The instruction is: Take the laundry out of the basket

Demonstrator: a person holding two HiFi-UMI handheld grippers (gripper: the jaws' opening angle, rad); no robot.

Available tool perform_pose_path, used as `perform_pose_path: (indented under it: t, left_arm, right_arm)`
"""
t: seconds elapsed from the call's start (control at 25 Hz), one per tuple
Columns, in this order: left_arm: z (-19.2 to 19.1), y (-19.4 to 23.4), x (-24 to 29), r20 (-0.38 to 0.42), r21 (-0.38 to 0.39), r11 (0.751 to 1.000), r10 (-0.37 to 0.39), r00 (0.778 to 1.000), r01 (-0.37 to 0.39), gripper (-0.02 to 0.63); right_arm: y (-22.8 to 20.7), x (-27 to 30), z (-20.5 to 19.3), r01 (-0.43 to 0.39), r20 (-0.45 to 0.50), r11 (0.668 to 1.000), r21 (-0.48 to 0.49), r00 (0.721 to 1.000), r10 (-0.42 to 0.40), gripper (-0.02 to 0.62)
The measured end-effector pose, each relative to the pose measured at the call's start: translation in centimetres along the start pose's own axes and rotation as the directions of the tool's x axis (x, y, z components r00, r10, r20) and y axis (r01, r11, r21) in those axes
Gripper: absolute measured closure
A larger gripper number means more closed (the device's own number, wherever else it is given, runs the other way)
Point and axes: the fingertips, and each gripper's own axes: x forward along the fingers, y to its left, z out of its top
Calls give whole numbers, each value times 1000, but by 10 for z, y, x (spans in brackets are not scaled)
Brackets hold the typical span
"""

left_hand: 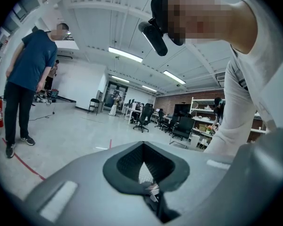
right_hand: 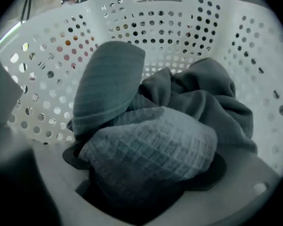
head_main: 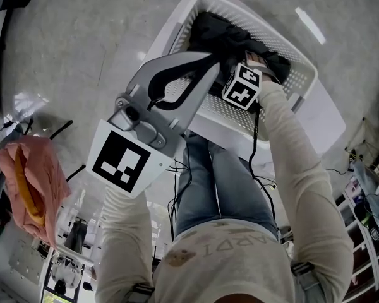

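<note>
A white perforated laundry basket (head_main: 172,35) stands on the floor in front of me, with dark laundry (head_main: 222,31) heaped inside. My right gripper (right_hand: 144,166) points down into it, open, its jaws spread on either side of a pale waffle-weave cloth (right_hand: 155,142). A ribbed grey-green piece (right_hand: 108,81) and a dark grey garment (right_hand: 212,102) lie behind that cloth against the basket wall (right_hand: 146,27). In the head view only the right gripper's marker cube (head_main: 242,86) shows. My left gripper (head_main: 211,60) hovers over the near rim, shut and holding nothing.
A pink cloth (head_main: 31,182) hangs over something at my left. Cables trail past my legs. A person in blue (left_hand: 30,74) stands on the open floor beyond, with office chairs (left_hand: 144,117) and shelving (left_hand: 205,119) farther back. Red tape marks the floor (left_hand: 28,166).
</note>
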Motion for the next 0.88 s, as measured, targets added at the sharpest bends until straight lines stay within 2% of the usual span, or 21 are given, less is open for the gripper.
perform_pose_path:
  t: [0.2,0.28,0.32,0.4,0.44,0.56,0.72,0.88]
  left_arm:
    - [-8,4,0,5,-21,1000,-1,1000,1,606]
    - [-11,4,1,3,-26,1000,-3,1000,3,606]
    - [-13,3,2,1,-27,1000,-5,1000,5,606]
    - [-14,0,2,-2,-27,1000,-10,1000,10,606]
    - [-14,-1,1,-3,-26,1000,-11,1000,11,606]
    - [-13,1,-2,2,-31,999,-6,1000,6,606]
    - [-11,2,-3,14,-30,1000,7,1000,-7,606]
    - [-9,-4,-7,11,-19,1000,10,1000,-10,606]
  right_arm:
    - [-2,15,-1,45,-12,999,-22,999,-45,19]
    - [-2,17,-2,88,-18,996,-29,996,-89,57]
    - [1,18,-3,104,-23,994,-32,994,-105,97]
    - [9,19,-5,125,-39,991,-37,991,-127,215]
    - [12,20,-5,135,-46,990,-41,990,-137,249]
    - [12,21,-4,152,-43,987,-52,987,-154,248]
    - [11,24,-2,129,-28,991,-41,991,-131,242]
    - [3,12,2,143,6,990,20,990,-143,349]
